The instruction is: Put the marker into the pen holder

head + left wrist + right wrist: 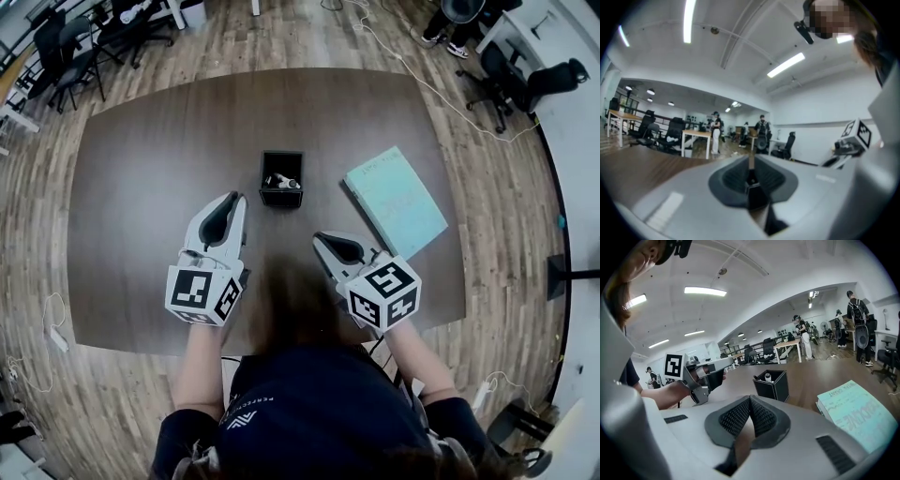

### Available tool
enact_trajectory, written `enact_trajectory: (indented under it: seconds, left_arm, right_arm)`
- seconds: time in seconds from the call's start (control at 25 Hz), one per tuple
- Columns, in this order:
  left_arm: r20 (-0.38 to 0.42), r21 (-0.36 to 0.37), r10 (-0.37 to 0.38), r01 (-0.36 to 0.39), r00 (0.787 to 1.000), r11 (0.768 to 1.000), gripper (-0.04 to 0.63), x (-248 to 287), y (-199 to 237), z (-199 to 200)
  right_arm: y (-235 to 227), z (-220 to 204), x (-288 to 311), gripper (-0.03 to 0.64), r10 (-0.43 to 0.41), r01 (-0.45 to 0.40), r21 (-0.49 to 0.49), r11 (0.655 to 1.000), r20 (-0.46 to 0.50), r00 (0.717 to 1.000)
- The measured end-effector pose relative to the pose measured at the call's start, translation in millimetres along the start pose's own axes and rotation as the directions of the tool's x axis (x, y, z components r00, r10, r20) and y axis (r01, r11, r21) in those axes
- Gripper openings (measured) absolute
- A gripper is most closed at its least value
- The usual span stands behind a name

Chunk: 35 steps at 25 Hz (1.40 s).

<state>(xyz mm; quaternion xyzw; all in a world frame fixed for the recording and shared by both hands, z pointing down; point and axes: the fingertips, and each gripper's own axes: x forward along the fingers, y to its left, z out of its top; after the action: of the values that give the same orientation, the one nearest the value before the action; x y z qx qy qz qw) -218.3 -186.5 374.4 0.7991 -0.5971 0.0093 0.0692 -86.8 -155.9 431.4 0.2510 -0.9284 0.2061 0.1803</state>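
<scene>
Since the marker (282, 181) sits in the pen holder (281, 200), left gripper (232, 198) and right gripper (318, 238) jaws closed empty, I'd guess it's light, slick, best pinched mid-barrel.

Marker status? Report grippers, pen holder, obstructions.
Left gripper shut, empty; right gripper shut, empty. Marker inside pen holder. Teal notebook right of holder, apart from it; nothing in the way.
</scene>
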Motion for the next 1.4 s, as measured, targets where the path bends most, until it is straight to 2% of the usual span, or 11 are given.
enact_trajectory:
  seconds: [0.32, 0.96, 1.4]
  left_arm:
    - [-0.023, -0.018, 0.038, -0.038, 0.999, 0.999, 0.031, -25, -8, -5]
    - [-0.141, -0.110, 0.117, -0.133, 0.983, 0.985, 0.026, -75, -4, -36]
    - [-0.146, -0.103, 0.143, -0.158, 0.979, 0.982, 0.026, -85, -4, -30]
  right_arm:
    - [-1, 7, -8, 0.001, -0.001, 0.001, -0.044, 0.999, 0.007, 1.000]
    - [0, 7, -9, 0.000, -0.026, 0.026, -0.101, 0.995, 0.002, 1.000]
    - [1, 8, -12, 0.000, -0.042, 0.043, -0.083, 0.996, 0.020, 0.999]
